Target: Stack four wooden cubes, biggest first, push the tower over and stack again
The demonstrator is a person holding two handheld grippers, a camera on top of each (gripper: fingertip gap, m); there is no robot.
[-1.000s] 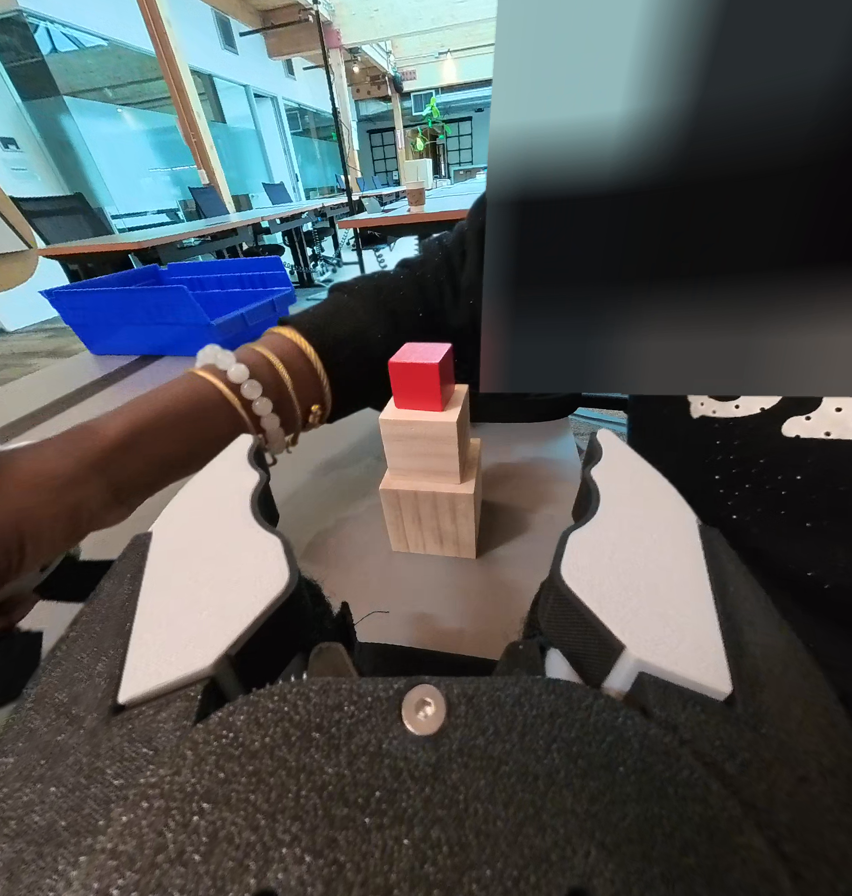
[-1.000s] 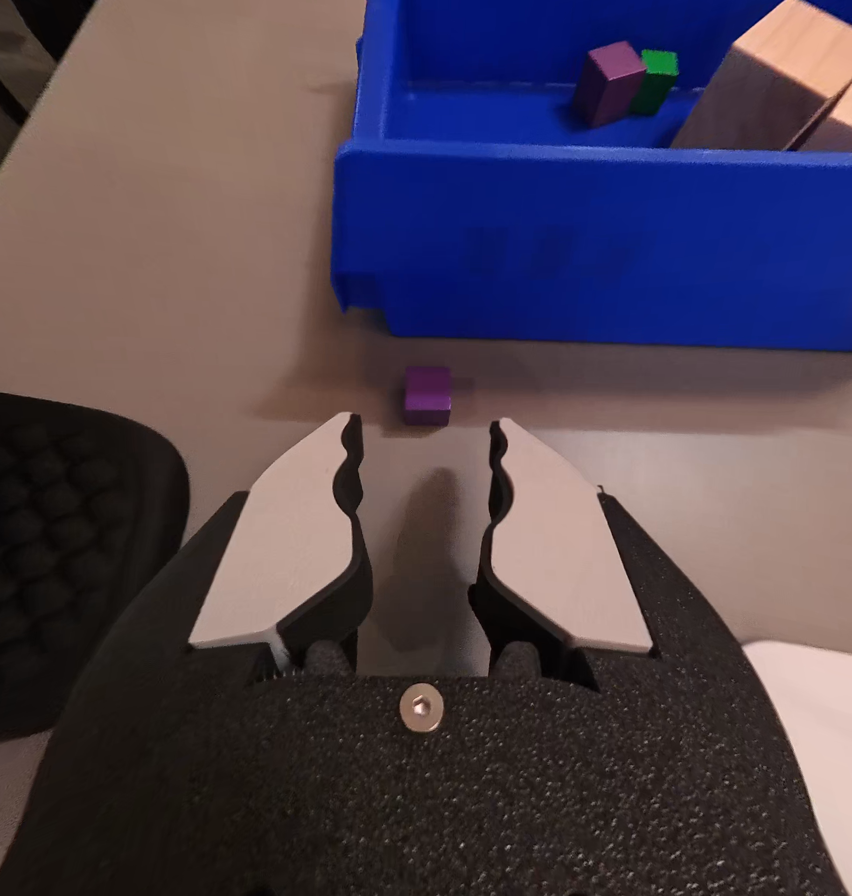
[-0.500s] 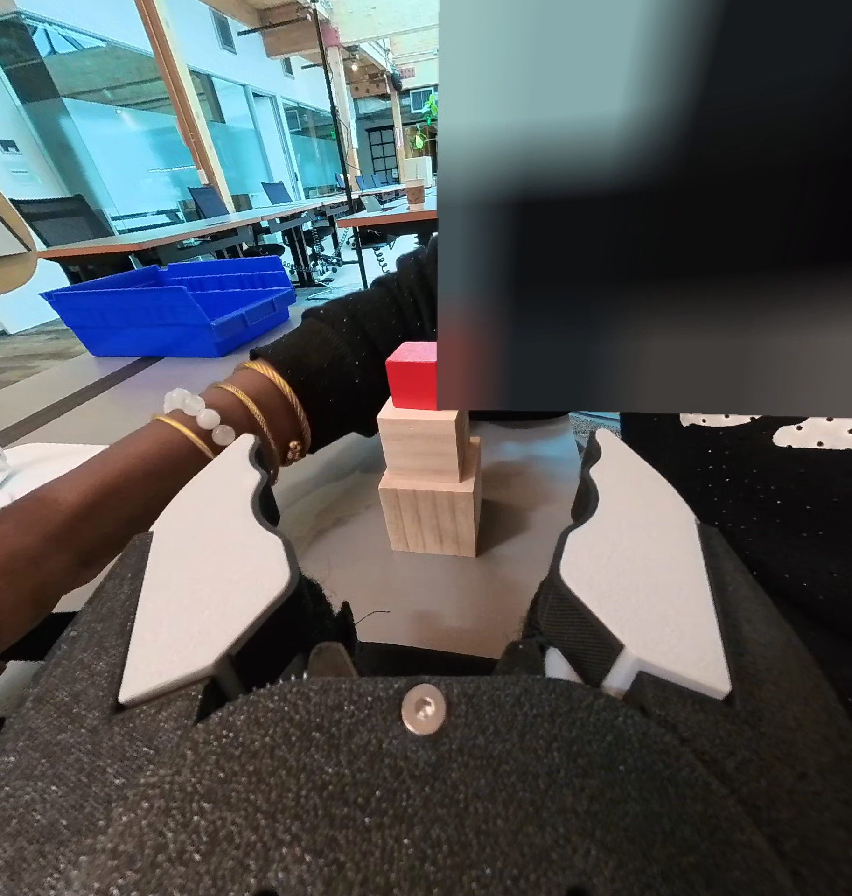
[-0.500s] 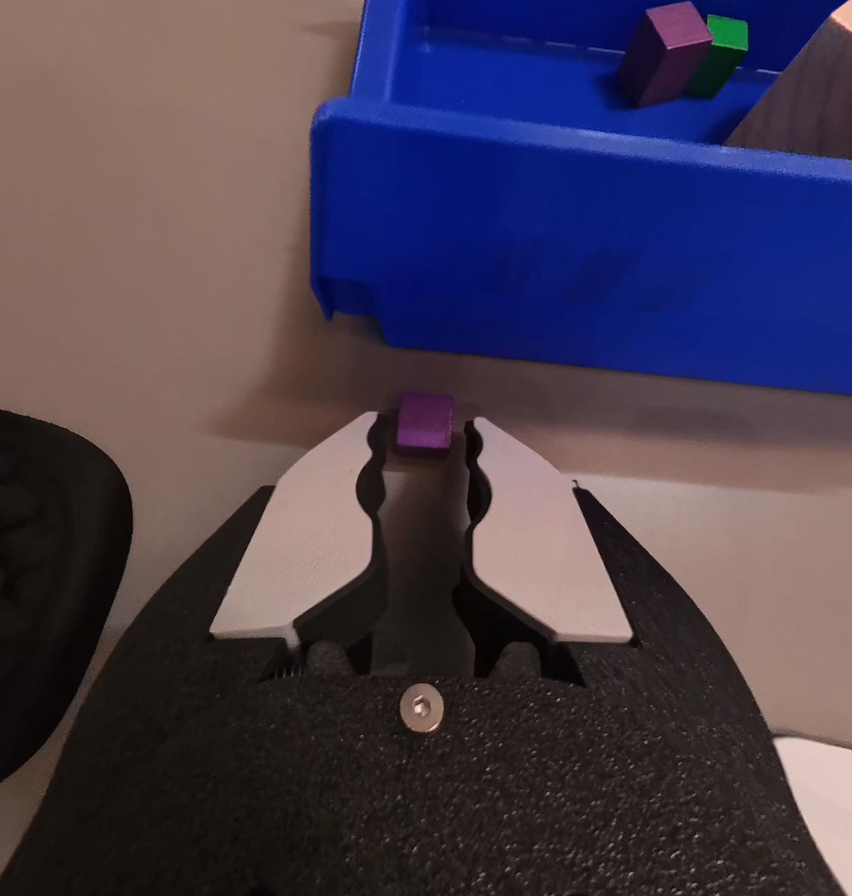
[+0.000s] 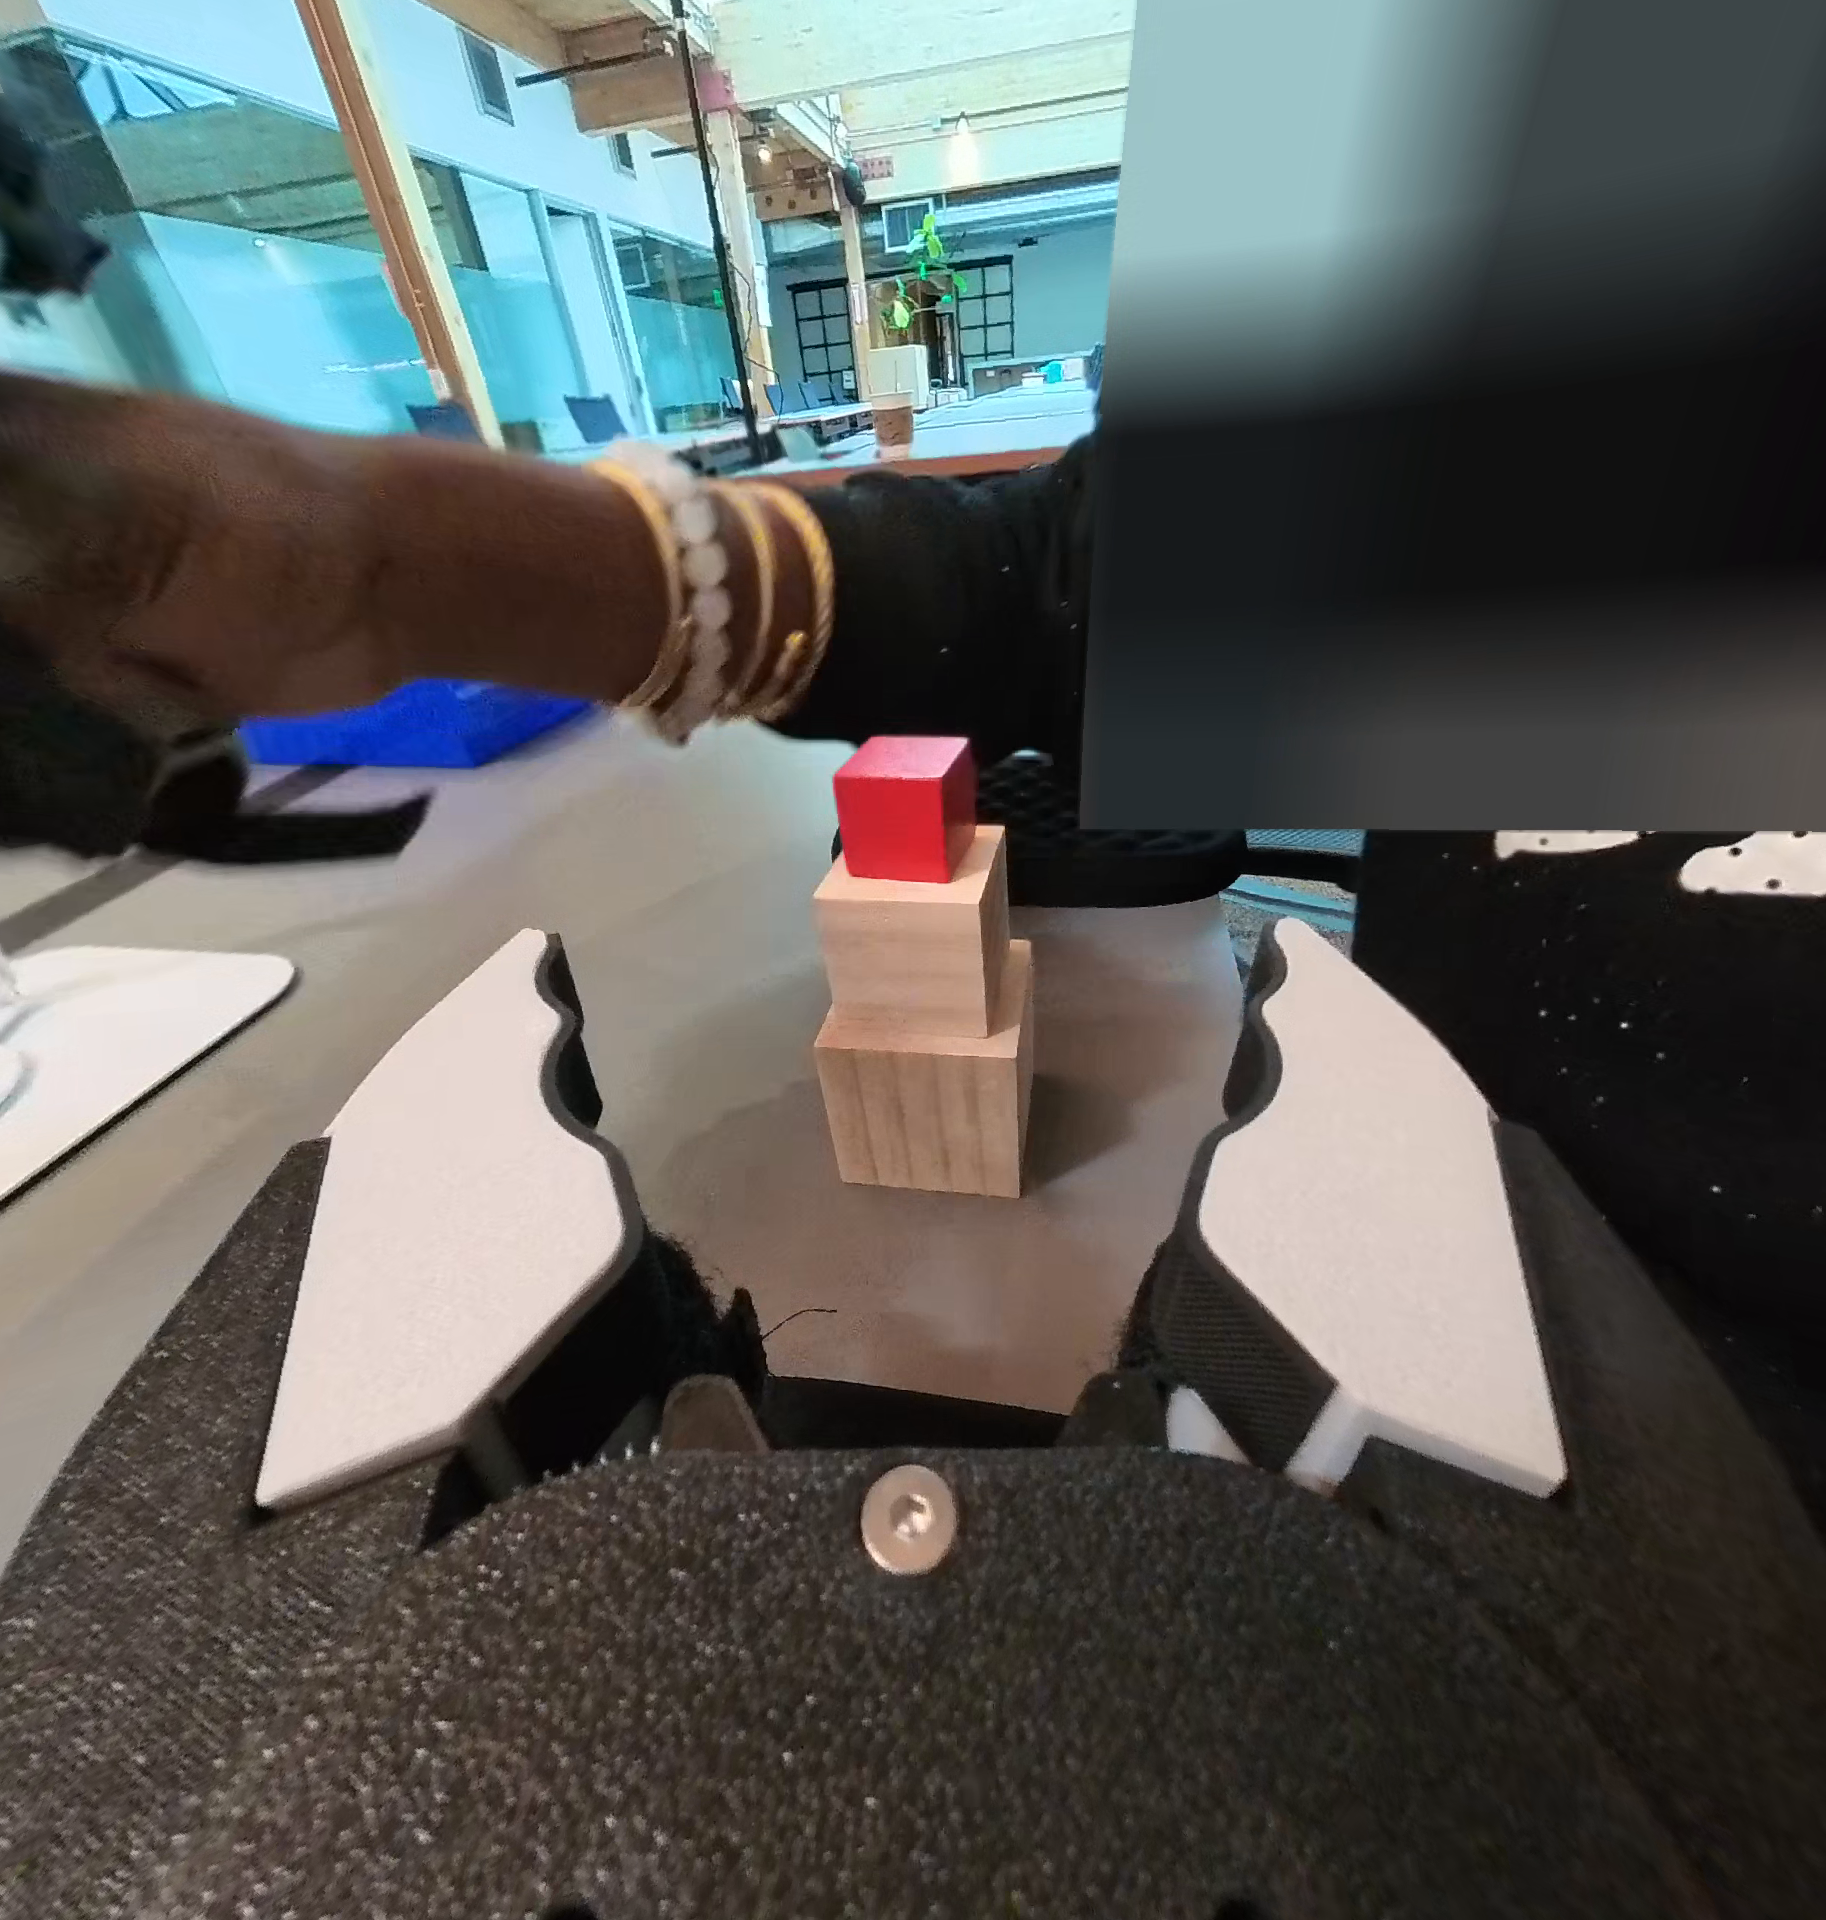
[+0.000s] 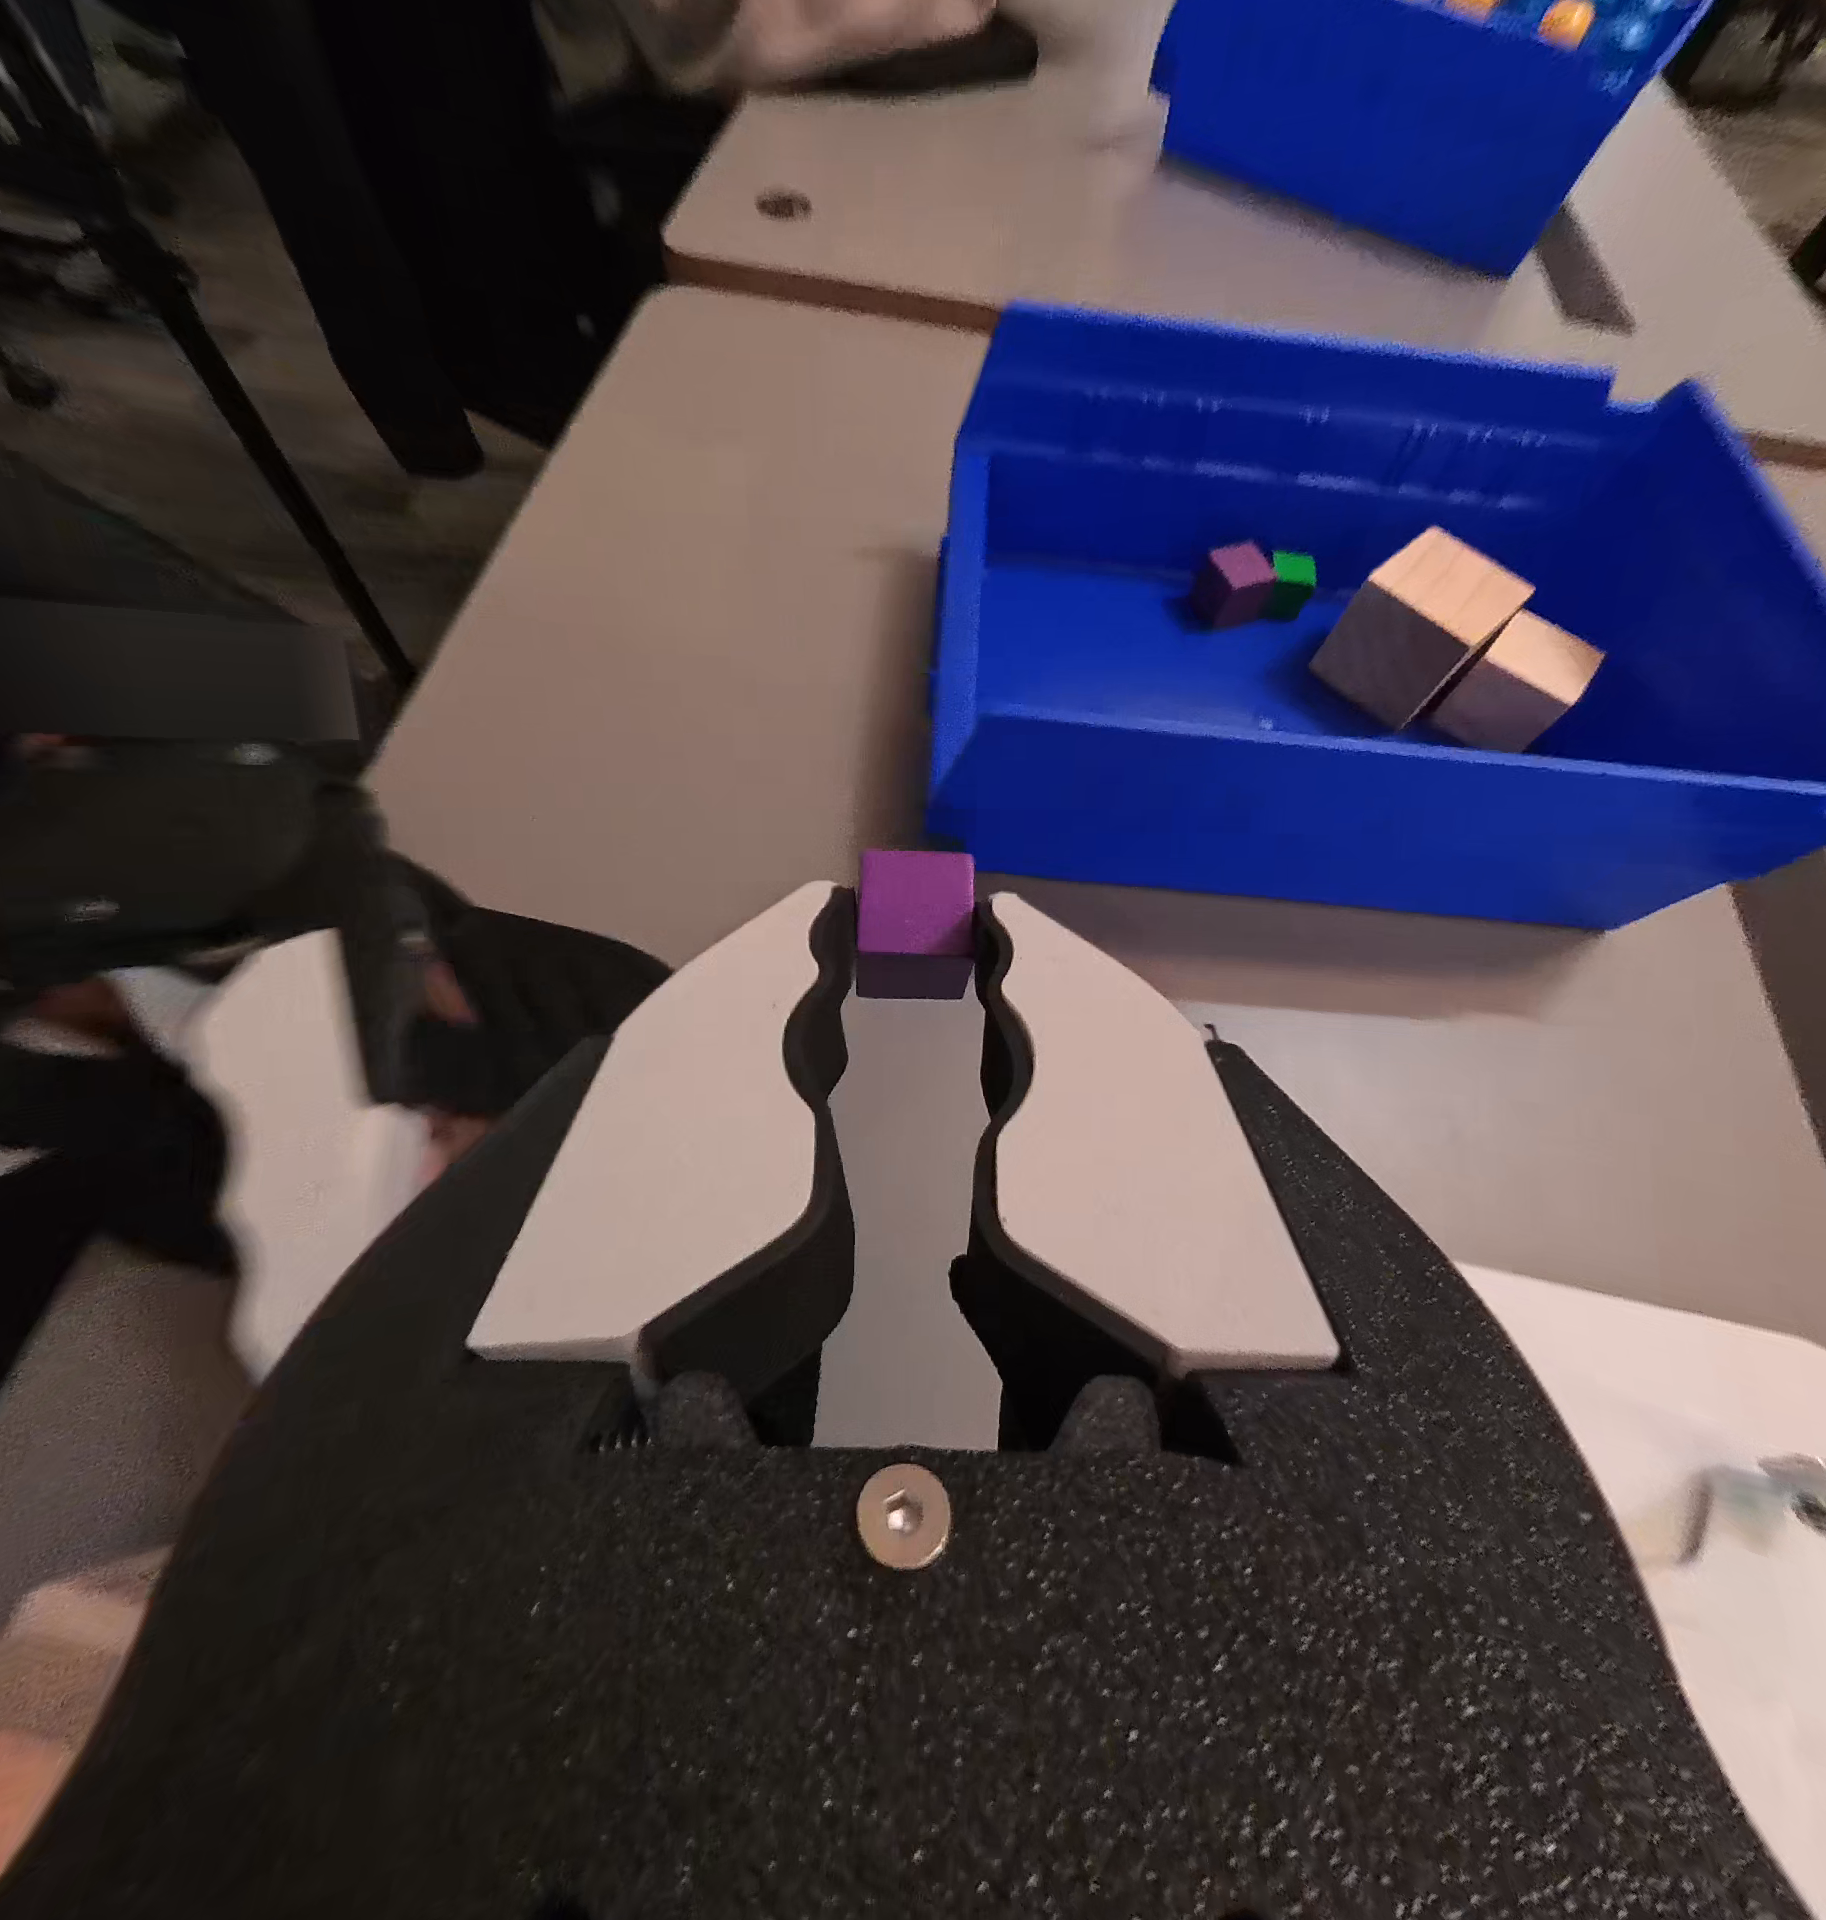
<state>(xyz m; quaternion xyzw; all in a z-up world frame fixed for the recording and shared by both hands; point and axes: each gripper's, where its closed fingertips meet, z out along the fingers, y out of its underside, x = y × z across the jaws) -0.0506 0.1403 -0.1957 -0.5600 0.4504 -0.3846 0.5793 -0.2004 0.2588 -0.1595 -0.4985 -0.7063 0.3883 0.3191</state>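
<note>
Grey counter (image 6: 680,644) in a glass-walled office.
Right tool (image 6: 914,935) grips a purple cube (image 6: 914,914) near the blue bin (image 6: 1356,831); left tool (image 5: 914,997) gapes wide before a block stack (image 5: 919,997).

Legible text, labels, brands, numbers, signs: I find none that I can read in either wrist view. The white patches on the black garment (image 5: 1719,862) at the right of my left wrist view are cut off by the mosaic patch and show no letter forms I can make out. The far blue bin (image 6: 1408,94) in my right wrist view carries small coloured marks at its top edge, too blurred to tell what they are.
</note>
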